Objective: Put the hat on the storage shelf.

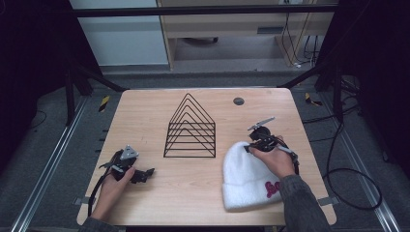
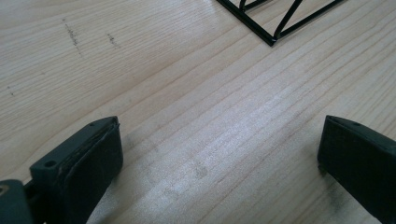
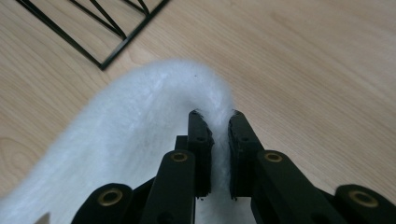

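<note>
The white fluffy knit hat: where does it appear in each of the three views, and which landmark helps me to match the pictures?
High view: the white fluffy knit hat lies at the lower right of the table, under the right hand-held gripper.
Left gripper view: the hat is not in it.
Right gripper view: the hat runs from the lower left to the centre, its edge pinched between the jaws.
Shared landmark: the black wire rack.

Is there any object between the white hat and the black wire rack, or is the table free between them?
Nothing visible stands between them. The right gripper is shut on the top edge of the white hat, and only bare table lies between the hat and the black wire rack. The left gripper rests open, off to the other side.
</note>
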The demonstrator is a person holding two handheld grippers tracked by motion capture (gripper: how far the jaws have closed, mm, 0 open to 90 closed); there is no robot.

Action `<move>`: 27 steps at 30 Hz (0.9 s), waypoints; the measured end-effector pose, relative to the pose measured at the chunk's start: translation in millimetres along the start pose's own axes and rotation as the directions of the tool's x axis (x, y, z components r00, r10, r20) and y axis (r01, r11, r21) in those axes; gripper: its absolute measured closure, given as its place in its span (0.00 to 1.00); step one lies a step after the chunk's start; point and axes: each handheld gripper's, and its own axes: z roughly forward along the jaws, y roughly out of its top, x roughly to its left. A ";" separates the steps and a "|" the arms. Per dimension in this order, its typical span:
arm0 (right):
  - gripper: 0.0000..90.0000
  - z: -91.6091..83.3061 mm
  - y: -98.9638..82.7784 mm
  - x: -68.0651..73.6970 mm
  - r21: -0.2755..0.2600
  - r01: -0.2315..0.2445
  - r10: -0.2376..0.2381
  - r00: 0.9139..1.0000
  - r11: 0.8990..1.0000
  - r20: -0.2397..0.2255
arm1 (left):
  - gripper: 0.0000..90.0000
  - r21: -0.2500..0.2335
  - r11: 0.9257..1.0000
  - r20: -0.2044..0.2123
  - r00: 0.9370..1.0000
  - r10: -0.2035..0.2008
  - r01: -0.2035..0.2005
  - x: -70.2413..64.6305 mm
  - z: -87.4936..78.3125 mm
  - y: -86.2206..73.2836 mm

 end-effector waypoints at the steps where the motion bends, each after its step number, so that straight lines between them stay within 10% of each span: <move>1: 0.91 -6.8 -2.2 2.0 -0.026 0.009 -0.009 1.000 1.000 0.005 | 0.00 0.000 1.000 0.000 1.000 0.000 0.000 0.0 0.0 0.0; 12: 0.92 -63.7 -28.1 18.0 -0.261 0.024 -0.021 1.000 0.965 0.015 | 0.06 -0.025 0.999 -0.075 0.996 0.044 -0.046 -5.3 -4.8 5.2; 19: 0.92 -106.6 -39.8 37.2 -0.406 0.056 -0.069 0.998 0.912 -0.016 | 0.05 -0.102 0.991 -0.022 0.996 0.085 -0.087 -22.0 -24.7 33.2; 27: 0.92 -135.3 -26.3 57.5 -0.472 0.108 -0.134 0.991 0.875 -0.021 | 0.05 -0.165 0.979 -0.022 0.993 0.117 -0.119 -36.4 -55.0 75.1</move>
